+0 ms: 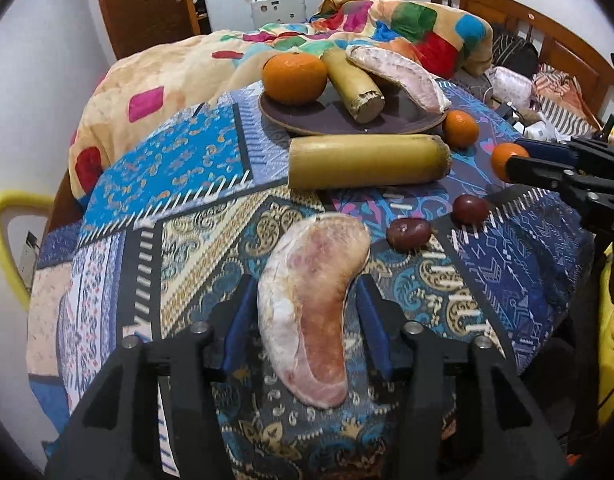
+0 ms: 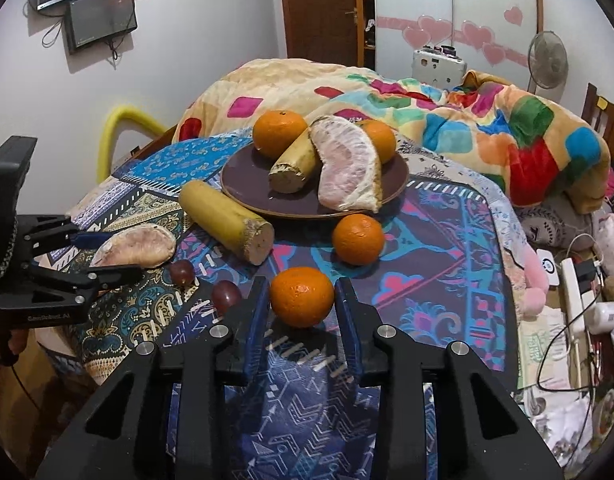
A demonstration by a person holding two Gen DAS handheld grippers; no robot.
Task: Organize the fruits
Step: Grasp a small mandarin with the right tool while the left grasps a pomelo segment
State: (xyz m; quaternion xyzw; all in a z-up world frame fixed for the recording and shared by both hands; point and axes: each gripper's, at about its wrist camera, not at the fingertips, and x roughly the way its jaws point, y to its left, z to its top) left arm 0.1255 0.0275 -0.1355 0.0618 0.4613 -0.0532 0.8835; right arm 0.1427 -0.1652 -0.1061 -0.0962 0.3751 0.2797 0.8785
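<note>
A pomelo slice (image 1: 307, 312) lies on the patterned cloth between the fingers of my left gripper (image 1: 303, 300), which is open around it; it also shows in the right wrist view (image 2: 137, 246). My right gripper (image 2: 303, 300) is open around an orange (image 2: 302, 297), also seen in the left wrist view (image 1: 507, 158). A brown plate (image 2: 263, 196) holds an orange (image 2: 281, 134), a banana piece (image 2: 293, 168), a pomelo slice (image 2: 349, 172) and a second orange (image 2: 381, 138). A loose banana piece (image 2: 227, 220), an orange (image 2: 358, 239) and two dark grapes (image 2: 181, 271) (image 2: 225, 294) lie on the cloth.
The cloth-covered table (image 2: 447, 240) stands against a bed with a colourful blanket (image 2: 507, 140). A power strip and cables (image 2: 575, 292) lie on the right. A yellow chair back (image 1: 3, 232) is at the left edge.
</note>
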